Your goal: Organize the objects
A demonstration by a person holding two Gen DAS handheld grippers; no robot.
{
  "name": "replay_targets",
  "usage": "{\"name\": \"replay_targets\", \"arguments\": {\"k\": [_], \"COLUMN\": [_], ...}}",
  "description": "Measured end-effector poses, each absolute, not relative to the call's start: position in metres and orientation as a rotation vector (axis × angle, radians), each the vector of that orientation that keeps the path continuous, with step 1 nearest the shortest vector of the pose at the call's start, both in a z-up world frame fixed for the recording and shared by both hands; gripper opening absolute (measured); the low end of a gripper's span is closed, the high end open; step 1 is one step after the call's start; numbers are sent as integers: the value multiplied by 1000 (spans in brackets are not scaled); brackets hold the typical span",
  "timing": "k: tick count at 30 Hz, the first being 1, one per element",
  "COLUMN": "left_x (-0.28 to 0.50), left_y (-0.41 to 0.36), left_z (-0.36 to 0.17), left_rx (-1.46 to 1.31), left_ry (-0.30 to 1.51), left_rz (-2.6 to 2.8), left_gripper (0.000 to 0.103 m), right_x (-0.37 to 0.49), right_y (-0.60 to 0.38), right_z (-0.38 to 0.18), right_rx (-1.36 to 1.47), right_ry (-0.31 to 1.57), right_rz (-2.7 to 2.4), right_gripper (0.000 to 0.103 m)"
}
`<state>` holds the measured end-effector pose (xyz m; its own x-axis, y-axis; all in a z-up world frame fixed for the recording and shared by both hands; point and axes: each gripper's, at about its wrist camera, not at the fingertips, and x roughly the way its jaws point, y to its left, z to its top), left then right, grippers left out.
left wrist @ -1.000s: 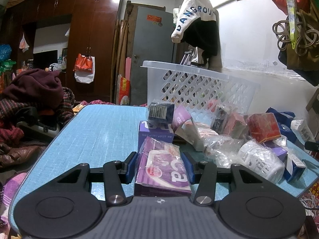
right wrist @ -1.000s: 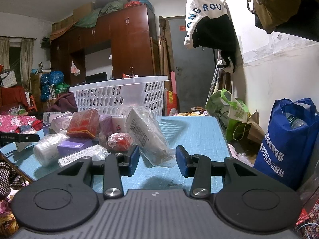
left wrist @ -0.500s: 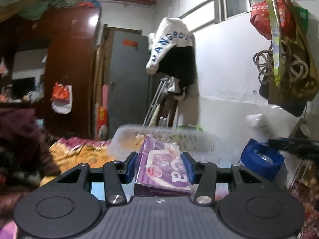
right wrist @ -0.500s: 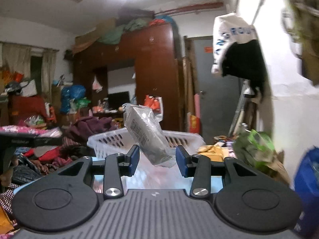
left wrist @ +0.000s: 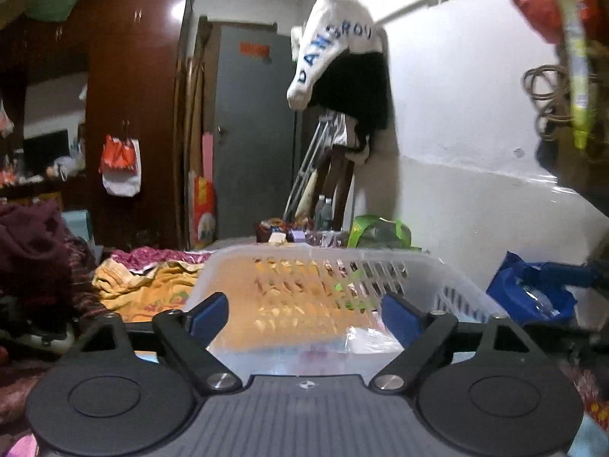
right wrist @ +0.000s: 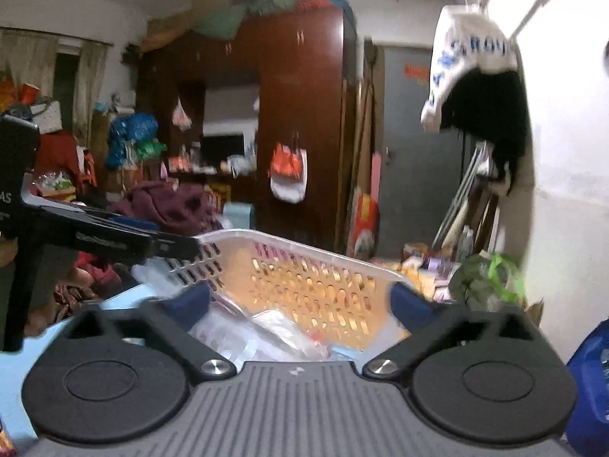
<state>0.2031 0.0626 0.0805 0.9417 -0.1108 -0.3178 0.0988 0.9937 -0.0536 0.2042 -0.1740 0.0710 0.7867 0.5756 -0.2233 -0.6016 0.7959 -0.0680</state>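
The white slotted basket (left wrist: 323, 257) fills the lower middle of both wrist views. My left gripper (left wrist: 304, 316) hangs over its near rim, jaws opening and wide apart, with nothing between the blue pads. A plastic-wrapped pack (left wrist: 365, 342) lies in the basket just below. My right gripper (right wrist: 298, 301) hovers over the basket (right wrist: 304, 245) too, its jaws opening with nothing between them. A clear-bagged packet (right wrist: 274, 327) lies beneath it inside the basket. The left gripper (right wrist: 182, 247) reaches in from the left at the basket's rim.
The blue table top (right wrist: 114, 299) shows at the left of the basket. A blue bag (left wrist: 533, 289) and a green bag (right wrist: 483, 282) stand by the white wall on the right. Piled clothes (left wrist: 34, 251), a brown wardrobe (right wrist: 300, 133) and a grey door (left wrist: 251, 133) lie beyond.
Both grippers rose from the table and moved over the basket. The left let go of the purple pack and the right of the clear-bagged packet; both jaws spread wide.
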Motion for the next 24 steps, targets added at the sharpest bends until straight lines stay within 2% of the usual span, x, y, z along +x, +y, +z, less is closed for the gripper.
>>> {"name": "replay_targets", "arguments": {"k": [6, 10, 15, 21, 24], "left_x": [112, 107, 119, 122, 127], "left_y": [77, 91, 96, 93, 90], "left_z": [9, -22, -28, -28, -29], "left_rx": [-49, -77, -71, -24, -11], "left_ry": [358, 415, 454, 491, 514], "left_rz": [-131, -70, -71, -37, -38], "left_gripper": [95, 95, 95, 94, 94], "right_x": [116, 93, 106, 113, 107], "right_y": [-222, -236, -224, -210, -207], "right_z": [14, -19, -30, -38, -44], "right_rx": [-76, 2, -49, -66, -83], "right_ry": [195, 198, 246, 269, 278], "right_rz": [651, 636, 689, 707, 709], "right_gripper": [103, 103, 103, 95, 95]}}
